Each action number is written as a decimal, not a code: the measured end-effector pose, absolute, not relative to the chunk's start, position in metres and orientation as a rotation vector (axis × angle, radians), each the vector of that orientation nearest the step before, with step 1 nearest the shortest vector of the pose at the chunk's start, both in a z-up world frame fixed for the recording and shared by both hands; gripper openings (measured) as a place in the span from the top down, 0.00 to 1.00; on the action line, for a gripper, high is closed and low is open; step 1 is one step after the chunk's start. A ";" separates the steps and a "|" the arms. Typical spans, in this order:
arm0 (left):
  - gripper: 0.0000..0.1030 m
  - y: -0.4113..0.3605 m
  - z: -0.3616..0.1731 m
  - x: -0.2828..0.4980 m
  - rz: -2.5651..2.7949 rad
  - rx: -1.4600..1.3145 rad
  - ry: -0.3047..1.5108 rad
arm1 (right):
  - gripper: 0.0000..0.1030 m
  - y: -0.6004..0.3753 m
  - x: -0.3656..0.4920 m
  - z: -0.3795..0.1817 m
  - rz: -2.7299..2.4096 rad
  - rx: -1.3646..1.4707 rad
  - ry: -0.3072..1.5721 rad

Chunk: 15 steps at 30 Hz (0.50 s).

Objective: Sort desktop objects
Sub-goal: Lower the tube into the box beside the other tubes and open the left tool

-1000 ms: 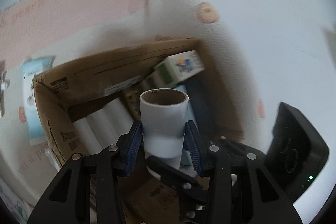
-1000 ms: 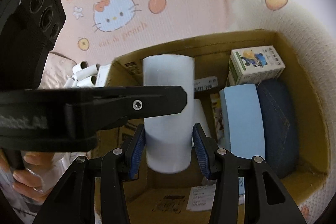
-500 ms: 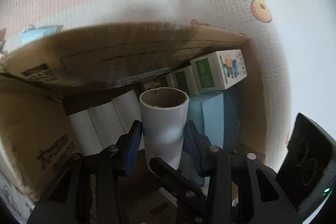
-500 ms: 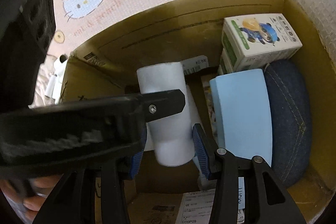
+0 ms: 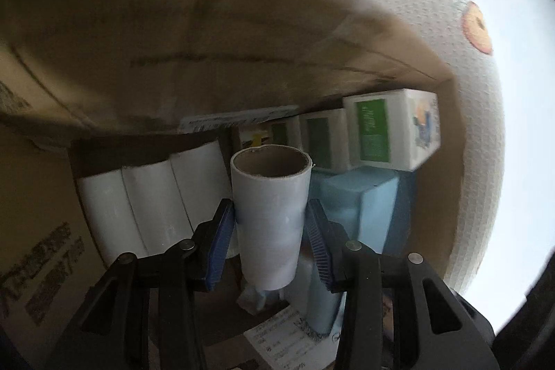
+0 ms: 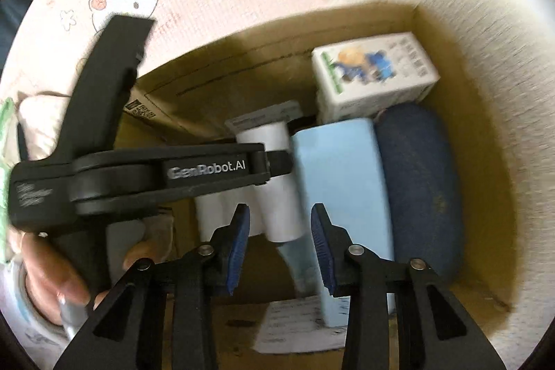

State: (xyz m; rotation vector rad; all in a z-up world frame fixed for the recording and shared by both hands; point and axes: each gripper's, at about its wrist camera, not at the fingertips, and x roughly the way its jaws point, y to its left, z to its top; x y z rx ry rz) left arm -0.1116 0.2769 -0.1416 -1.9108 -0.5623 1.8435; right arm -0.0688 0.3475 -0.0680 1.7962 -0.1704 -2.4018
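The left gripper (image 5: pixel 270 227) is clamped on a white paper-wrapped cardboard tube (image 5: pixel 269 217), its 2 blue ribbed pads pressed against the tube's sides about halfway along its length. The tube's long axis runs forward along the fingers, open brown end pointing away from the camera and down into the brown cardboard box (image 5: pixel 173 33). Just to its left, 3 white tubes (image 5: pixel 149 200) of the same kind lie side by side on the box floor, long axes roughly parallel to the held one. On its other side stands a light blue rectangular case (image 6: pixel 341 182), with a dark blue denim pouch (image 6: pixel 416 186) beyond it and white-and-green printed cartons (image 5: pixel 392 130) along the far wall.

The right gripper (image 6: pixel 279 245) holds nothing: its jaws have just been closing, yet a clear gap separates them, and the tube seen past them is further down in the box, not between the pads. It hovers above the box, looking down on the left gripper's black arm, which crosses the view from the left.

The placement appears nearly done. The free slot lies directly below the held tube, between the 3 laid tubes and the blue case, so the left hand is the nearer one, and keeping the tube's axis parallel to its neighbours seems to be what matters.
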 end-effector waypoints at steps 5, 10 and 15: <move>0.55 0.278 -0.146 -0.111 1.898 -1.900 -0.590 | 0.67 0.352 -0.058 -0.050 -2.459 1.758 -0.092; 0.55 0.276 -0.155 -0.112 1.911 -1.887 -0.704 | 0.67 0.351 -0.051 -0.039 -2.525 1.739 0.056; 0.55 0.264 -0.167 -0.112 1.891 -1.906 -0.917 | 0.67 0.364 -0.044 -0.039 -2.516 1.742 0.087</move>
